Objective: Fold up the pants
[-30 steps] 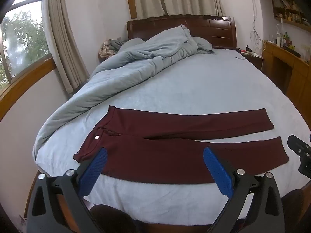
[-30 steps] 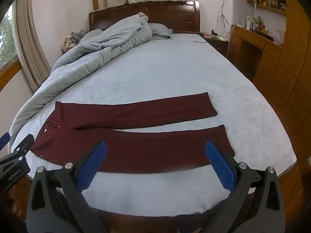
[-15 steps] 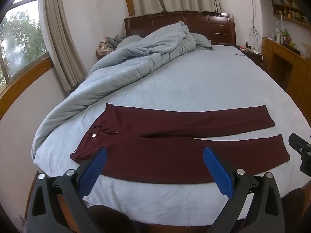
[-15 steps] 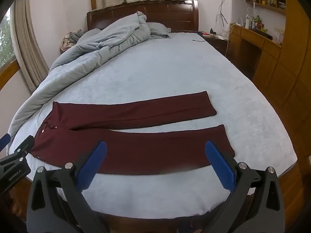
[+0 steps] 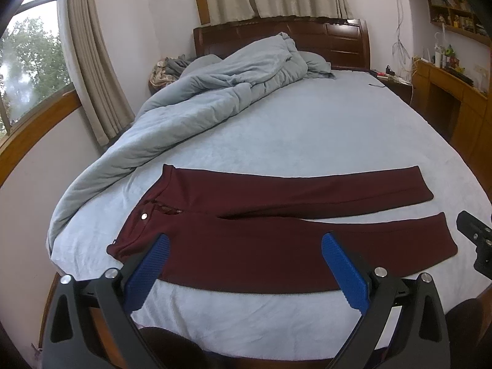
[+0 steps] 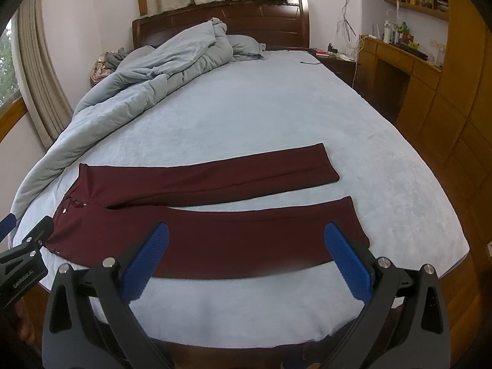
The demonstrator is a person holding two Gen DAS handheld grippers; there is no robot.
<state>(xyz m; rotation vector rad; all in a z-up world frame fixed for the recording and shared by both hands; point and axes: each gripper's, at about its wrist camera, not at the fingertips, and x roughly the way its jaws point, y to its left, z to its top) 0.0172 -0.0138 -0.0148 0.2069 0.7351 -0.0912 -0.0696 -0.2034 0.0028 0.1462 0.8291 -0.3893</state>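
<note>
Maroon pants (image 5: 276, 224) lie flat across foot end of bed (image 5: 307, 129), unfolded, waistband at my 9 o'clock, both leg hems at 3 o'clock. I see left gripper (image 5: 244, 269) spread wide, holding nothing, hovering over waist half. Right gripper (image 6: 246, 266) likewise wide, holding nothing, over near leg. Grey duvet (image 5: 200, 104) bunched at 11 o'clock toward headboard (image 5: 338, 40).

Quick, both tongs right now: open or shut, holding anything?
Left tongs: open, empty, hovering over the maroon pants.
Right tongs: open, empty, above the pants' near leg.
</note>
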